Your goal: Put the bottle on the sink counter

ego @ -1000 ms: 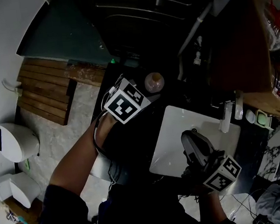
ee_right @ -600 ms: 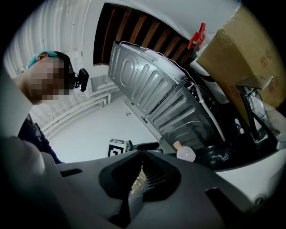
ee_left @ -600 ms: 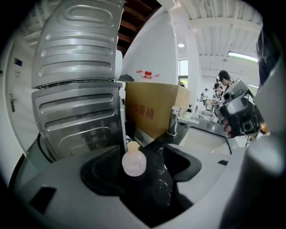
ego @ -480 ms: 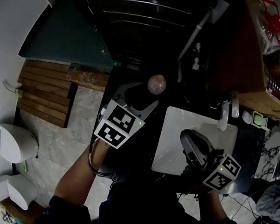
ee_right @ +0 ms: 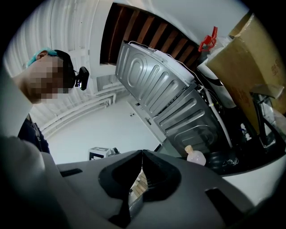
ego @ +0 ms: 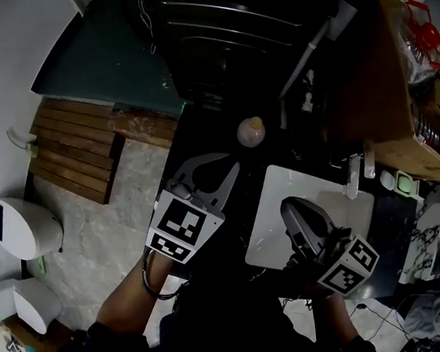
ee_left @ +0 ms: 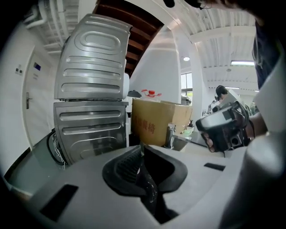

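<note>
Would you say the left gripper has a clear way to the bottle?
Probably yes: the bottle stands just ahead of the left gripper, with only bare counter between. Its jaws have just been closing on nothing and would need reopening.

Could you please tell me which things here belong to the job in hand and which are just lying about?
Job in hand:
bottle
sink counter
sink

Just lying about:
cardboard box
metal appliance
wooden slat mat
</note>
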